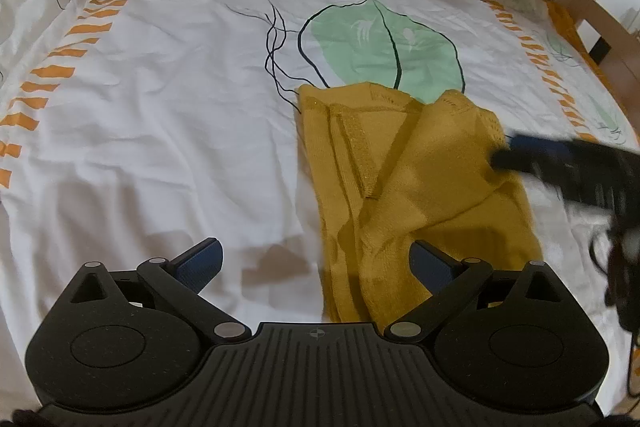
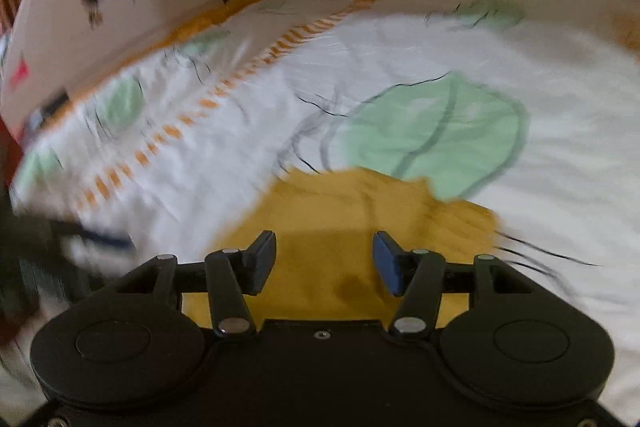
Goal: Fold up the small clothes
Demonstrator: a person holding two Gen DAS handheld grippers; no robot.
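Left gripper (image 1: 316,267) hangs over the bedsheet (image 1: 160,131), jaws spread wide, nothing between the pads. The yellow knit (image 1: 404,171) lies folded just ahead and to its right, its near edge running under the right-hand finger (image 1: 434,267); whether that finger touches the cloth, hard to say. The left-hand finger sits over bare sheet. Beyond the knit, a big green leaf print (image 1: 384,47).

Right gripper (image 2: 324,263), a blur in the left view, comes in over the knit's far right side. From its own camera, jaws stand parted, about halfway, pads clear of the cloth, with the knit (image 2: 360,211) spread flat below and ahead. Nothing is pinched.
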